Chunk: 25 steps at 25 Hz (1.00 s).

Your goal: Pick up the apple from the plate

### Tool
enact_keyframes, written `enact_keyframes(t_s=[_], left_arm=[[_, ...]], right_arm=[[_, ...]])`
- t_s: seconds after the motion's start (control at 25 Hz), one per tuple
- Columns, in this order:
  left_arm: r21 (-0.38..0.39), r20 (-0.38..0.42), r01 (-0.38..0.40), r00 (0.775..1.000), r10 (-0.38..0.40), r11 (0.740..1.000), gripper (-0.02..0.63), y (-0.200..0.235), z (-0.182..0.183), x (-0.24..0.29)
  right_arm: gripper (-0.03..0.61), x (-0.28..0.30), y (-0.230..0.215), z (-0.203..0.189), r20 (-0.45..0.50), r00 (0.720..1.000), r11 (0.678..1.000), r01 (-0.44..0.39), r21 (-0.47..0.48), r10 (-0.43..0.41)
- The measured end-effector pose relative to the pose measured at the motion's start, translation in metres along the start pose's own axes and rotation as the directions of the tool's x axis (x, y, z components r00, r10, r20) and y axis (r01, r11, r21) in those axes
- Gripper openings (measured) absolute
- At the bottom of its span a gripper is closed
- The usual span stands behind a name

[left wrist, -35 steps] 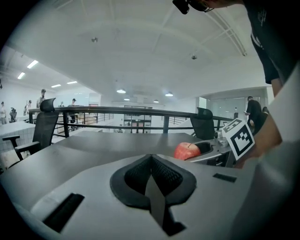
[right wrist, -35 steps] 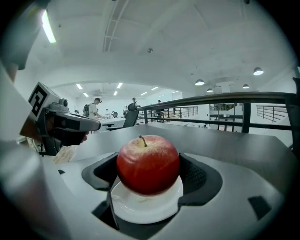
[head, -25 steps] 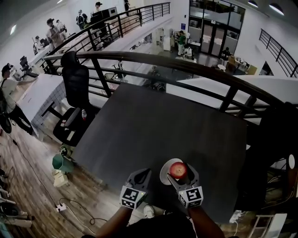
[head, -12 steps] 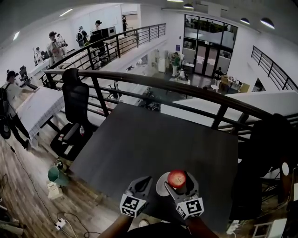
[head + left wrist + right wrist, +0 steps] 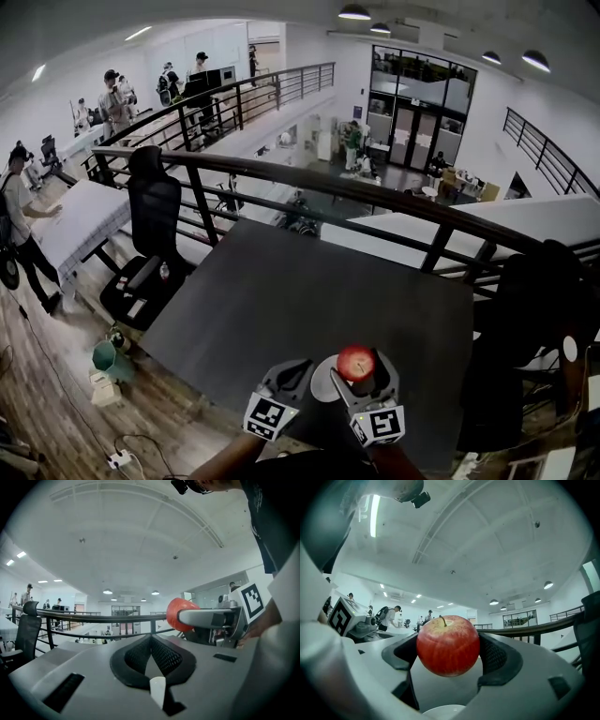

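A red apple [image 5: 448,645] with its stem up is clamped between the jaws of my right gripper [image 5: 449,648], lifted off the white plate [image 5: 444,711] whose rim shows just below it. In the head view the apple [image 5: 355,362] sits at the tip of the right gripper [image 5: 359,367], over the plate [image 5: 322,382] near the table's front edge. My left gripper [image 5: 298,368] hovers beside it on the left, shut with nothing in it. From the left gripper view, its jaws [image 5: 151,641] meet at a point, and the apple [image 5: 178,613] shows to the right.
The dark grey table [image 5: 309,300] stretches ahead toward a black railing [image 5: 309,178]. A black office chair [image 5: 150,230] stands off the table's left side, another dark chair [image 5: 534,328] to the right. People stand far away at the upper left.
The view has shifted a little while both grippers kept their places relative to each other. The right gripper still holds the apple over the plate.
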<state>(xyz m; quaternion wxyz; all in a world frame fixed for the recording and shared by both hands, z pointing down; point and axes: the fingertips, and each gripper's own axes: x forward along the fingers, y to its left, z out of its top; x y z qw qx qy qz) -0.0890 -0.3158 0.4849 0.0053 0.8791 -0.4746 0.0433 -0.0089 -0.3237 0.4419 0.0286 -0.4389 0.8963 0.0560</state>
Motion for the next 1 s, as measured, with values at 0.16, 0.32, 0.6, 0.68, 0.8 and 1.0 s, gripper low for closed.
enact_keyframes(t_s=[0.16,0.32,0.6,0.68,0.8,1.0], left_arm=[[-0.007,0.008,0.003,1.0,-0.002,1.0,0.023,0.0,0.0,0.0],[-0.02,0.015,0.001,1.0,-0.001,1.0,0.023,0.002,-0.002,-0.003],[-0.033,0.02,-0.01,1.0,0.011,0.999,0.023,0.003,0.0,-0.005],[-0.039,0.022,-0.017,1.0,0.018,0.999,0.023,0.004,0.001,-0.005],[-0.045,0.036,-0.024,0.999,0.026,0.999,0.023,0.006,0.006,-0.004],[-0.039,0.044,-0.027,0.999,0.028,0.999,0.023,0.007,0.011,-0.001]], right_arm=[[0.418,0.0,-0.002,0.003,0.006,1.0,1.0,0.019,-0.013,-0.019],[0.419,-0.001,0.0,0.001,0.007,1.0,1.0,0.025,-0.012,-0.025],[0.419,-0.001,0.0,-0.003,-0.009,1.0,1.0,0.021,-0.011,-0.022],[0.418,-0.001,0.0,-0.006,-0.019,1.0,1.0,0.023,-0.012,-0.023],[0.419,-0.002,0.0,-0.009,-0.03,0.999,1.0,0.022,-0.011,-0.022],[0.419,-0.001,-0.003,-0.01,-0.033,0.999,1.0,0.021,-0.006,-0.021]])
